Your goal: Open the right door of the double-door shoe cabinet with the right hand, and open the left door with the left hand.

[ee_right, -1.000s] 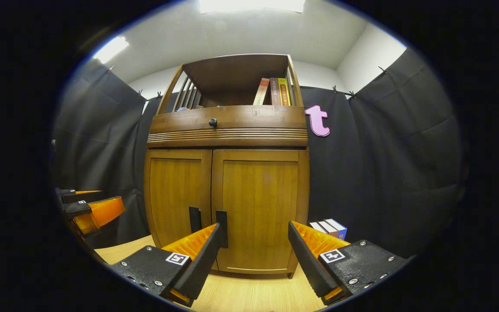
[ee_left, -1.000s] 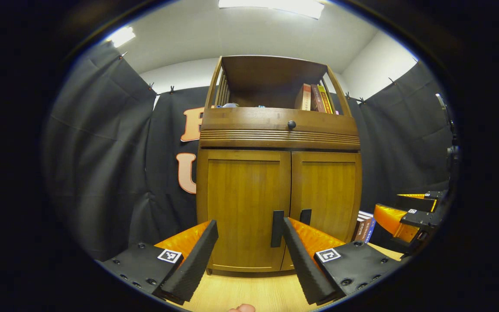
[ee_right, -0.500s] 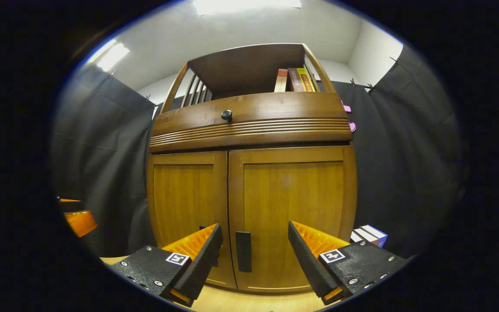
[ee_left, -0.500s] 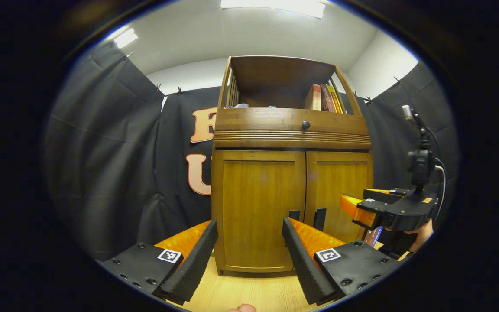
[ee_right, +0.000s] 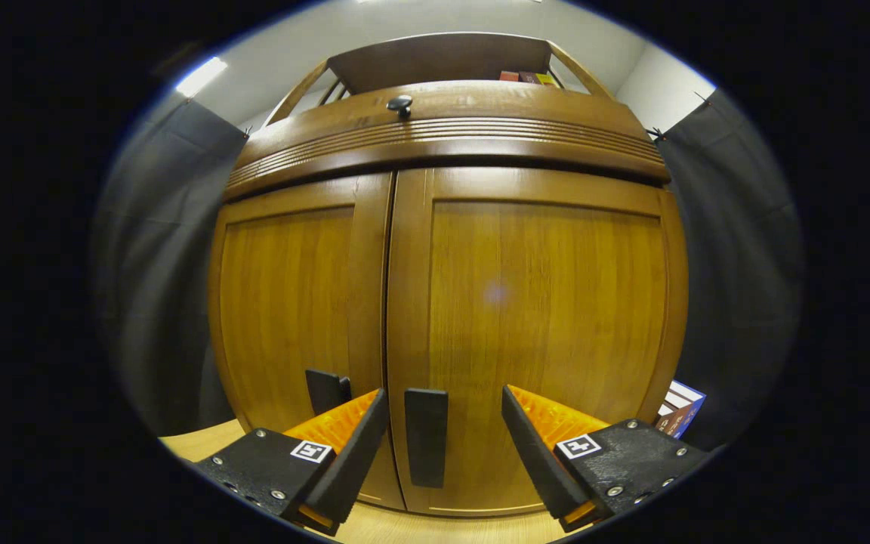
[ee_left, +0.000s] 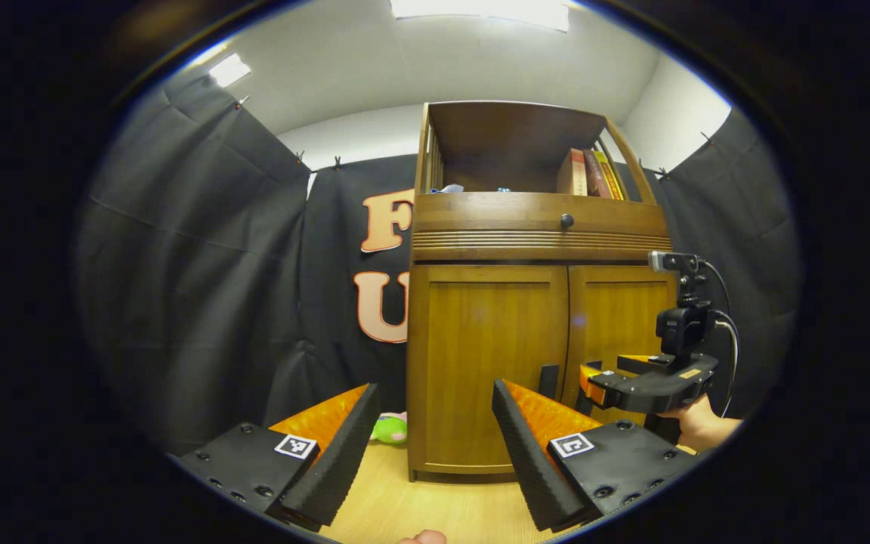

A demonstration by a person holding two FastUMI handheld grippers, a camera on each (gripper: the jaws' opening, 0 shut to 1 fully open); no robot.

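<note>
A: Right tool [ee_right: 442,442]?
B: Jaws spread wide, gripping nothing. The right door's handle [ee_right: 426,437] stands in the gap between its fingers, touching neither that I can tell.

A: Left tool [ee_left: 431,442]?
B: Also wide open, empty, hanging back over the wooden floor [ee_left: 435,506], well short of the cabinet [ee_left: 537,332]. A fingertip pokes in at the bottom edge.

A: Doors?
B: Right door [ee_right: 533,332] and left door [ee_right: 291,302] both flat, closed. Left door's handle [ee_right: 327,389] sits just beside the right tool's left finger.

A: Left gripper view further out?
B: The right tool [ee_left: 593,378], held by a hand [ee_left: 699,423], is up against the cabinet front near the handles. Small green toy [ee_left: 390,428] on the floor left of the cabinet.

A: Up top?
B: Drawer with a dark knob [ee_left: 566,221], books [ee_left: 590,172] on the open shelf. More books [ee_right: 680,404] low, right of the cabinet.
</note>
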